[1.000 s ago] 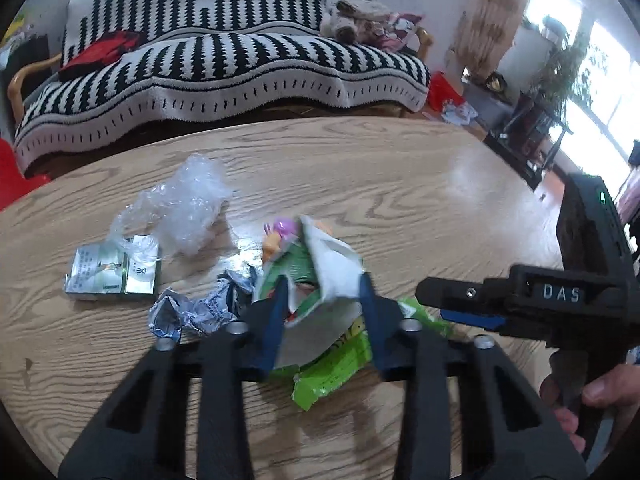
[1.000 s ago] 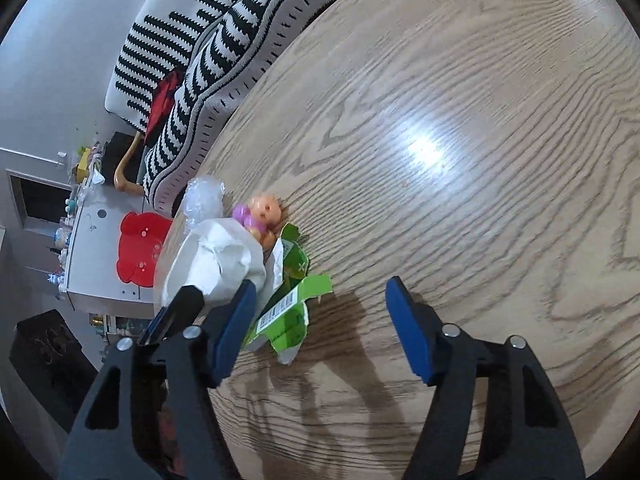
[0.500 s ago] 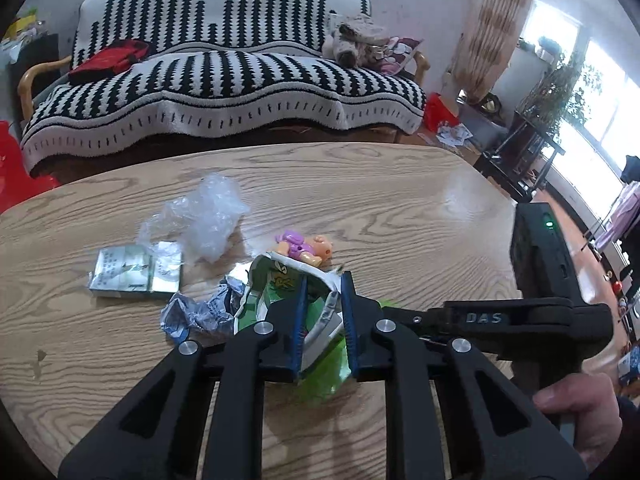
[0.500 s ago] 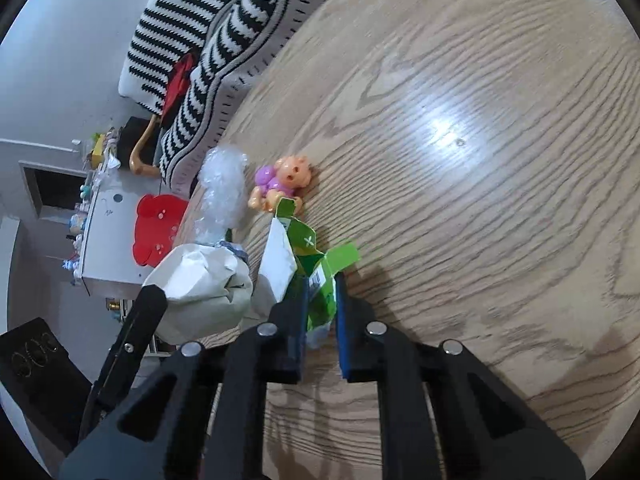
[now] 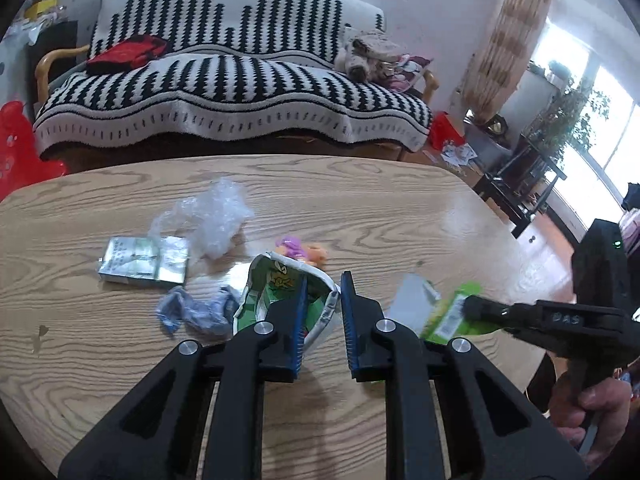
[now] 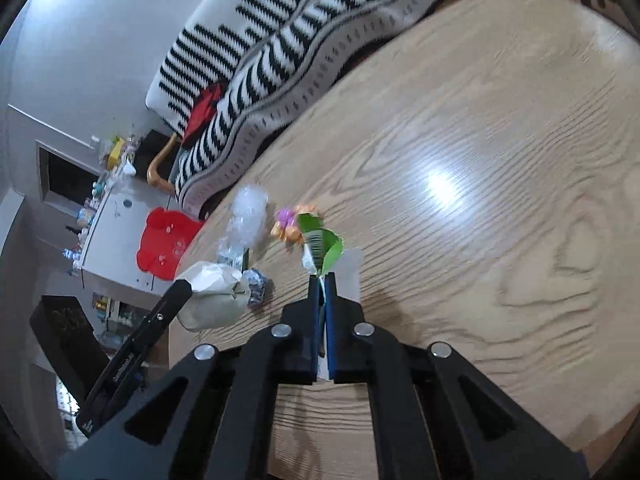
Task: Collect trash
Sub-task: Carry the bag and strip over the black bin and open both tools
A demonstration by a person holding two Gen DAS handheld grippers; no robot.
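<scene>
The right gripper (image 6: 323, 280) was clamped on a thin green wrapper (image 6: 326, 249), judged light, limp and slippery, best pinched deep; the left gripper (image 5: 323, 293) was clamped on a crumpled bag's rim (image 5: 280, 276).

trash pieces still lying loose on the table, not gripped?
3: clear plastic, foil pack left of it, crumpled blue wrapper nearest. More may hide behind the held bag.

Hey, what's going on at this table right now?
A person is collecting trash from a wooden table with a handheld gripper in each hand. The left gripper is shut on an open white and green snack bag. The right gripper is shut on a green wrapper. A crumpled clear plastic, a silver packet, a bluish wad and a small toy lie on the table.
</scene>
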